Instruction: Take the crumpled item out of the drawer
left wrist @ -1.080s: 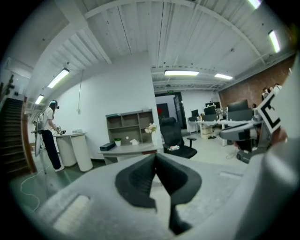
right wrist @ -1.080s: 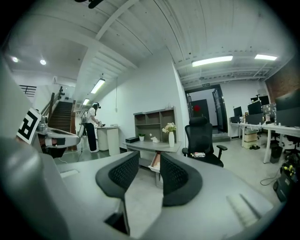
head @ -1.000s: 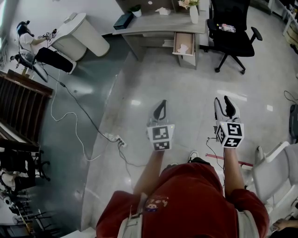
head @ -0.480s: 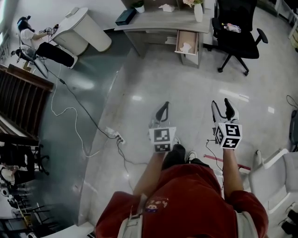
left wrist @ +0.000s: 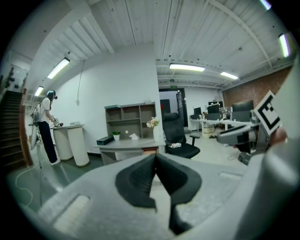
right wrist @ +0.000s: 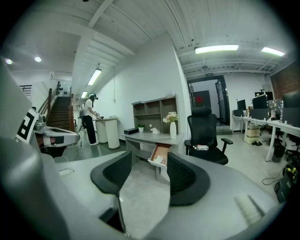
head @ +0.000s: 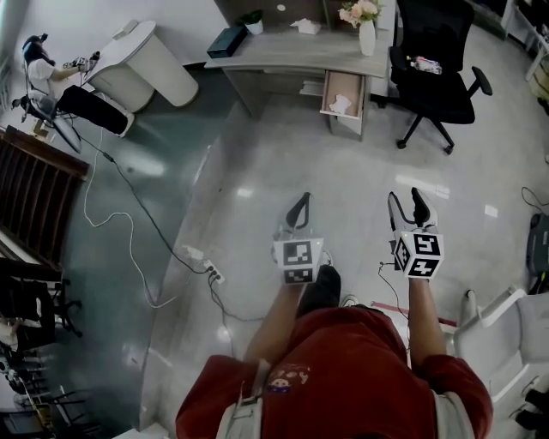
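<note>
The crumpled item [head: 340, 104], a white wad, lay in the open drawer [head: 342, 83], toward its near end. The drawer stuck out of the front of a grey desk [head: 283, 53]. On the desktop, at 1 o'clock from the drawer, stood a white vase [head: 367, 38] of flowers. Farther along, at 10 o'clock, we saw a tissue [head: 302, 26], a small plant [head: 252, 19] and a dark box [head: 227, 39]. A black chair [head: 433, 73] stood at 3 o'clock, just beside the desk's end.

Our grippers were well apart from all this, over the floor [head: 326, 171] at 6 o'clock from the drawer, both pointing toward the desk. The right gripper [head: 405, 198] was released. Its jaws had just been opening, stood wide apart and held nothing. In its own view the drawer showed far off in the gap between them. The left gripper [head: 300, 201], at its 9 o'clock, was clenched, its jaws meeting at the tips on nothing.

A power strip [head: 210, 273] with its cable [head: 129, 223] lay at 8 o'clock from the left gripper. Far off at 10 o'clock a person [head: 39, 73] stood by a white counter [head: 141, 64], near a dark staircase [head: 34, 189].
</note>
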A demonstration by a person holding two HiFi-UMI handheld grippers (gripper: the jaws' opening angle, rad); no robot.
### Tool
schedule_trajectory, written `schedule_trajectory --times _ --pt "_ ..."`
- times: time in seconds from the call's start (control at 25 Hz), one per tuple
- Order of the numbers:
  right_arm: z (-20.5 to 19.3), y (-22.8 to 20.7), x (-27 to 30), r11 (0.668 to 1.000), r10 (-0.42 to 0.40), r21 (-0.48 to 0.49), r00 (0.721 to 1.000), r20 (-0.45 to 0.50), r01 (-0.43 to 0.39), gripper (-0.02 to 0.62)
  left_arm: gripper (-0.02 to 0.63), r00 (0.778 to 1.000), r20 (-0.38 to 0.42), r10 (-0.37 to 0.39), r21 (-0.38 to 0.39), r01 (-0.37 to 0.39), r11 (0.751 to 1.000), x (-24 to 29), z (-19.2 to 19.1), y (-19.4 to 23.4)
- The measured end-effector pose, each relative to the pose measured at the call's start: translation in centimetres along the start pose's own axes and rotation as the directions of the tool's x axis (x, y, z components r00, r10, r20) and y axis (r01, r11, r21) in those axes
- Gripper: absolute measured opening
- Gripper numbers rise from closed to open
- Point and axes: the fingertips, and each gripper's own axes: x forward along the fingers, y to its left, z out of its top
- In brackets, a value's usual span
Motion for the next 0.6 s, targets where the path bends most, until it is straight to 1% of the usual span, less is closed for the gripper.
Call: schedule_trajectory --times 0.16,0.32,0.4,0.6 --pt "1.2 0.8 3.7 1.000 -0.005 -0.018 1.000 -0.005 0.005 0.220 -0.002 1.000 0.006 -0.004 0.007 0.004 1.000 2.8 0.8 3.1" --pt "2.5 1.6 7.9 1.000 -0.004 -0.020 1.000 -0.011 0.004 0.221 -0.002 1.000 0.003 0.001 -0.005 -0.001 1.000 5.7 1.1 6.7" --pt "3.0 2.4 10.1 1.000 0.002 -0.022 1.000 -0.024 -0.002 0.220 -0.002 1.000 0.002 0.000 -0.010 0.000 1.000 6.9 1.2 8.5" --pt "4.6 4.4 14.7 0.999 -0.001 -0.038 1.000 -0.021 0.000 0.219 -0.002 1.000 0.000 0.006 -0.028 -0.006 1.000 9.5 1.4 13.2"
